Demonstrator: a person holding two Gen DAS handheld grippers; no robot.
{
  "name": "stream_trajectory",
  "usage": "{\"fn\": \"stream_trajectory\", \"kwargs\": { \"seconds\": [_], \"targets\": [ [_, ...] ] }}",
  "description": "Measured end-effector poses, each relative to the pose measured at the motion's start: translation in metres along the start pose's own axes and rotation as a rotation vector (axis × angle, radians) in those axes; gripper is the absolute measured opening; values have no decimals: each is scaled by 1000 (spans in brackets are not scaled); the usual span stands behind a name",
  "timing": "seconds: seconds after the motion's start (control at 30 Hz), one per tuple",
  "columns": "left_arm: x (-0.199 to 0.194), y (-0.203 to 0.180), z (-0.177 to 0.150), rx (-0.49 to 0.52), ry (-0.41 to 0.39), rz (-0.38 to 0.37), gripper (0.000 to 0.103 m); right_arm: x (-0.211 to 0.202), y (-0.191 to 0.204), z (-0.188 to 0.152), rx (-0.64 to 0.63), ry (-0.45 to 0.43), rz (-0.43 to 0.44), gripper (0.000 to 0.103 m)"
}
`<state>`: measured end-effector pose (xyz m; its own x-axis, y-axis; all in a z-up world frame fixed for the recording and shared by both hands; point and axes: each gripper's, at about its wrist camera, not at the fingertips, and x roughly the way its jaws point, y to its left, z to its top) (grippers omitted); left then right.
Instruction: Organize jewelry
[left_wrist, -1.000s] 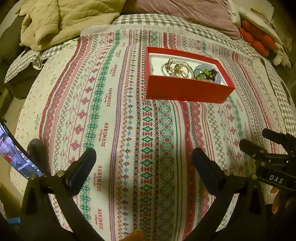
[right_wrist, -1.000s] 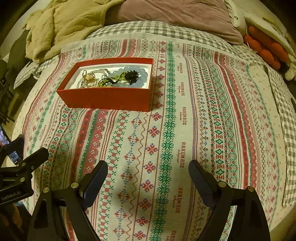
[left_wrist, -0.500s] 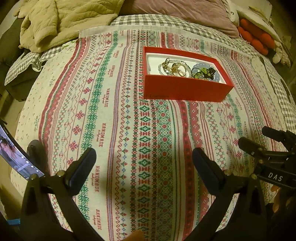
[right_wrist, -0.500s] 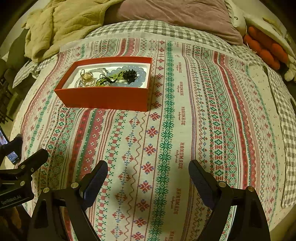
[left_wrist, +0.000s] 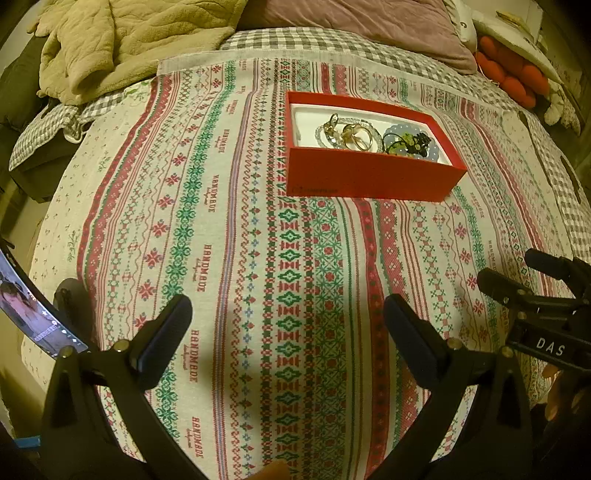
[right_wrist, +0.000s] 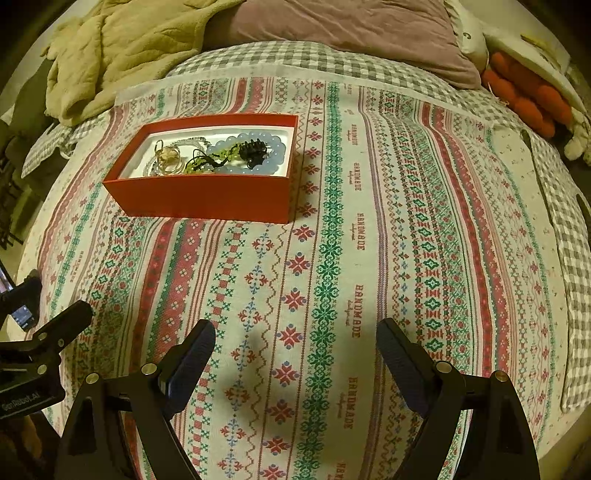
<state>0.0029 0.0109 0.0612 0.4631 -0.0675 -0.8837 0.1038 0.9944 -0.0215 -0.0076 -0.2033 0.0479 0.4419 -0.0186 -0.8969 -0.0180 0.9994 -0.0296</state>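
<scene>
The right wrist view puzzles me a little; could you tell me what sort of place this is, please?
Most likely a bedroom, with the work done on a bed. A mauve pillow and a rumpled beige blanket lie at the far end, and the red jewelry box sits on a patterned cloth spread over checked bedding.

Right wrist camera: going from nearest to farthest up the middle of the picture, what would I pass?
right gripper → patterned cloth → red box of jewelry → grey checked sheet → mauve pillow
</scene>
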Motion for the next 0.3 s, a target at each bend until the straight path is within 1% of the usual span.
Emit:
{"fn": "stream_trajectory", "kwargs": {
  "seconds": [0.2, 0.27, 0.3],
  "targets": [
    [6, -1, -3, 17, 8, 9, 103, 0, 2, -1, -2, -21, -11, 90],
    [12, -1, -7, 19, 1, 7, 103, 4, 3, -3, 3, -48, -33, 90],
    [16, 1, -10, 13, -15, 12, 103, 8, 4, -6, 10, -66, -38, 90]
  ]
}}
